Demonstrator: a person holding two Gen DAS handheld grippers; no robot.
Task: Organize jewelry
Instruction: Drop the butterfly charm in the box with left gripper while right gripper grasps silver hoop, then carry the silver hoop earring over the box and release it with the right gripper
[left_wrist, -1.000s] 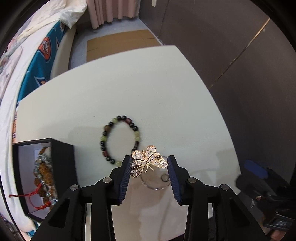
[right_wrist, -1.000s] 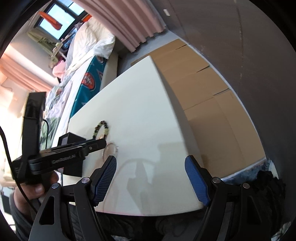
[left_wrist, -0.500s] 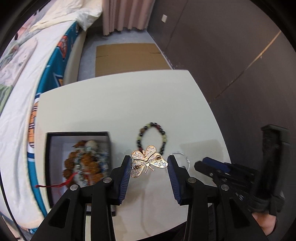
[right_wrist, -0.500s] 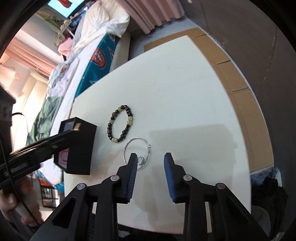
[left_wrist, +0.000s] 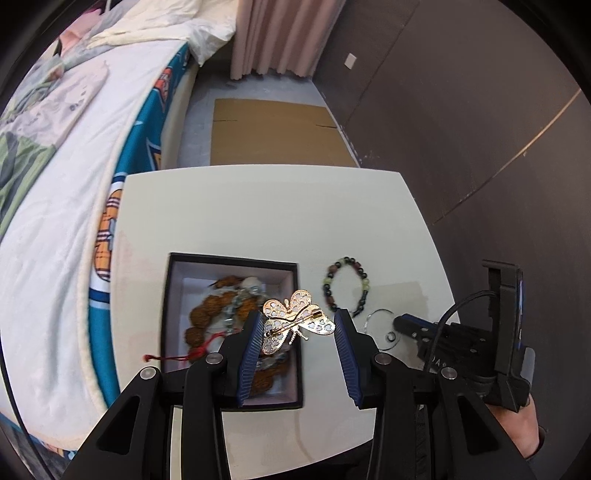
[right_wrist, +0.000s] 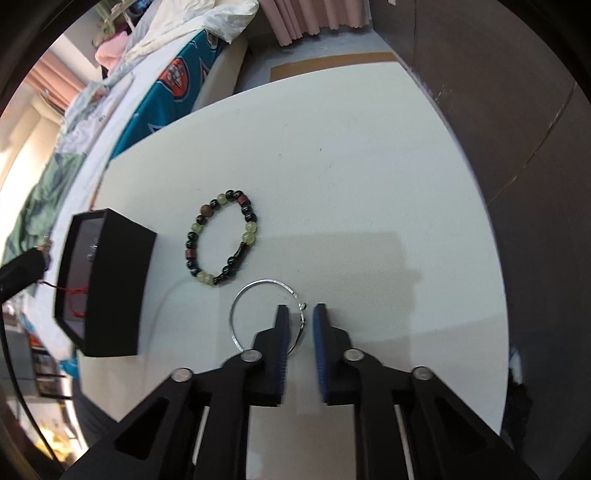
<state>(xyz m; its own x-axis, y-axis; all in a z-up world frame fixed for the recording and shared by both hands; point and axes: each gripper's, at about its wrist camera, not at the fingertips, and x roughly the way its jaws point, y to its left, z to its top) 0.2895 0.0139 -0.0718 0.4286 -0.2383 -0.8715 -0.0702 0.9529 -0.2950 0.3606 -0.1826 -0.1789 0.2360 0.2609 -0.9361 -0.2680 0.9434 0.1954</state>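
L gripper (left_wrist: 298, 328) clamps 1 gold filigree butterfly brooch (left_wrist: 295, 320) over 1 black box (left_wrist: 232, 258); R gripper (right_wrist: 301, 321) nearly closed astride 1 silver hoop (right_wrist: 258, 286), grip unclear; 1 beaded bracelet (right_wrist: 221, 240) on table.

Light: bright, even; daylight glow at upper left in right view.
Shadows: soft, broad on table (right_wrist: 369, 206) beyond gripper (right_wrist: 300, 314).
Blur: slight smear on box (right_wrist: 110, 280).
Distortion: strong fisheye bend, dark rounded corners.
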